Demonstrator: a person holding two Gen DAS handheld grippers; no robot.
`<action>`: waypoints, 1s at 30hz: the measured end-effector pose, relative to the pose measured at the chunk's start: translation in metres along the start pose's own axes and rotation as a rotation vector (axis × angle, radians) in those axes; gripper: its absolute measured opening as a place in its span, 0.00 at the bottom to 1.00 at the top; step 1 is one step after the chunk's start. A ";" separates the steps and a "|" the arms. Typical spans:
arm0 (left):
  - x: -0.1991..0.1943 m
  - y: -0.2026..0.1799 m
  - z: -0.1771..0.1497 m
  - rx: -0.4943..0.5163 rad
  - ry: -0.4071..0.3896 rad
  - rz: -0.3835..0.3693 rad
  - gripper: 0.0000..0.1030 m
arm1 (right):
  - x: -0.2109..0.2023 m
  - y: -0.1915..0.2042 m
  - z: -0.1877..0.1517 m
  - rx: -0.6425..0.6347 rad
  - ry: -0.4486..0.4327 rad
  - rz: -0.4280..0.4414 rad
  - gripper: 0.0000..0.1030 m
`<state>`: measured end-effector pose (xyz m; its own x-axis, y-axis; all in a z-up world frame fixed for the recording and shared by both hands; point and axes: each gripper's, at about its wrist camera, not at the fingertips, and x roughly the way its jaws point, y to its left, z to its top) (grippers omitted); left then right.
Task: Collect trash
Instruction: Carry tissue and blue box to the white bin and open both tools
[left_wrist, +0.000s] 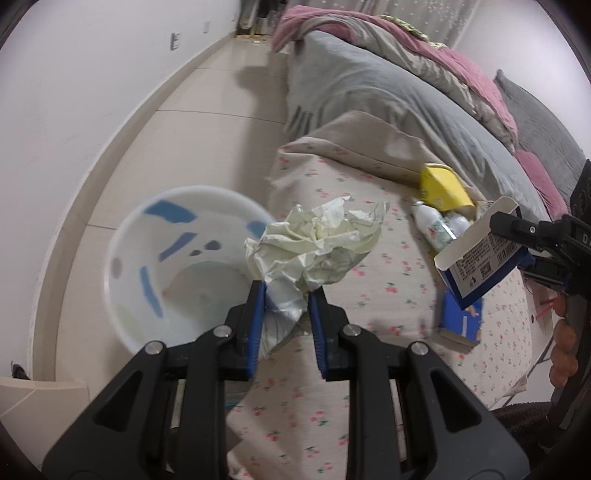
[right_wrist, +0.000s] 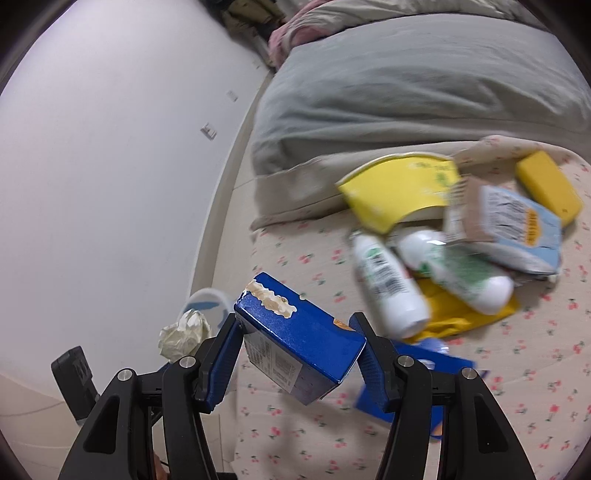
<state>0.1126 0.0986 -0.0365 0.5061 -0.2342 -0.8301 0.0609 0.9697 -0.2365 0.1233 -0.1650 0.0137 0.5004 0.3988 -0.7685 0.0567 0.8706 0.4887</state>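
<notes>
Each gripper is made of black plastic arms shaped like long triangles with holes cut in them. Round silver screws sit at the joints. The left gripper (left_wrist: 286, 299) has two flat fingers with bright blue ridged pads (left_wrist: 258, 325). The right gripper (right_wrist: 295, 332) looks the same, with blue pads (right_wrist: 373, 365) too. Its handle is black with some white letters on it.

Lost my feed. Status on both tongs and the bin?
Left tongs shut on paper wad, beside bin. Right tongs shut on blue box, over bed. Bin mouth unobstructed.
</notes>
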 end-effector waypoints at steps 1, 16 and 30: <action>0.000 0.006 -0.001 -0.010 0.000 0.009 0.25 | 0.004 0.006 -0.001 -0.010 0.006 0.002 0.59; -0.017 0.066 -0.005 -0.096 -0.056 0.194 0.80 | 0.070 0.077 -0.016 -0.132 0.089 0.041 0.59; -0.030 0.097 -0.019 -0.156 -0.030 0.250 0.83 | 0.098 0.105 -0.019 -0.188 0.117 0.092 0.60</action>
<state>0.0875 0.1981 -0.0443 0.5142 0.0146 -0.8576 -0.2007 0.9741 -0.1038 0.1620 -0.0293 -0.0176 0.3923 0.5002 -0.7719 -0.1522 0.8629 0.4819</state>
